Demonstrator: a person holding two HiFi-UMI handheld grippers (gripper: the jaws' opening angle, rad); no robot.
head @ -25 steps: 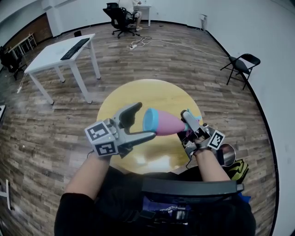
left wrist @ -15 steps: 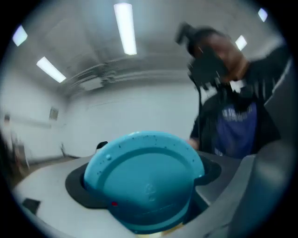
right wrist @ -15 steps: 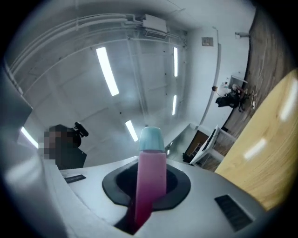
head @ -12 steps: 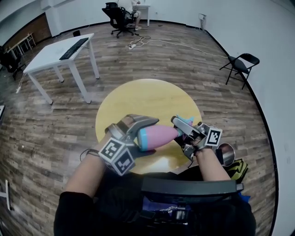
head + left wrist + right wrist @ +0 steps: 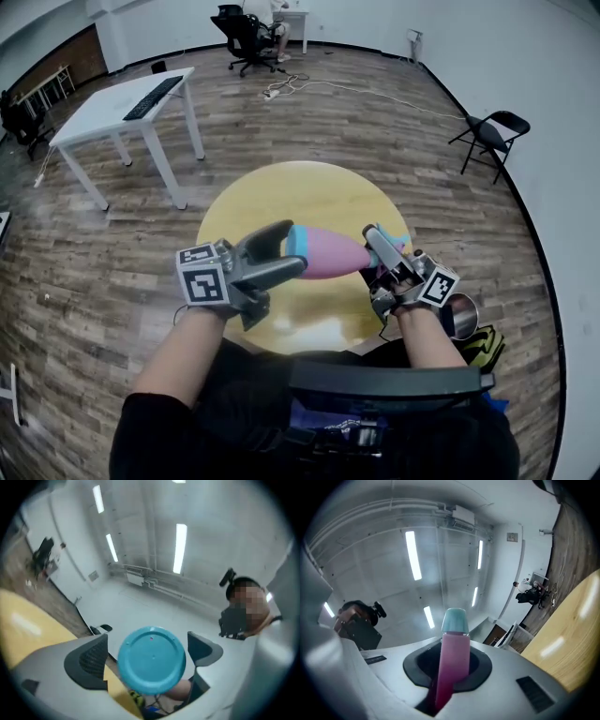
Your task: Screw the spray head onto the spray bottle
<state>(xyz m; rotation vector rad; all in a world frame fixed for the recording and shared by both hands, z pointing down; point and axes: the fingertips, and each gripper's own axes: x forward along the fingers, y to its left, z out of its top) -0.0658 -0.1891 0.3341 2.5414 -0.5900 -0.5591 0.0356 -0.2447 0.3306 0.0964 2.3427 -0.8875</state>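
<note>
My left hand-held gripper [image 5: 292, 247] is swinging back from its twist, jaws released around the spray bottle [image 5: 328, 253] at centre frame. My right hand-held gripper [image 5: 376, 251] is grasping the spray head [image 5: 452, 656]. I am expecting 1 more turn.

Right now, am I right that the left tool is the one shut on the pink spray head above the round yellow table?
Not quite: it is the right tool that is shut on the pink spray head, as the right gripper view shows. The left tool has the blue base of the bottle between its jaws. The rest holds: this is above the round yellow table.
</note>
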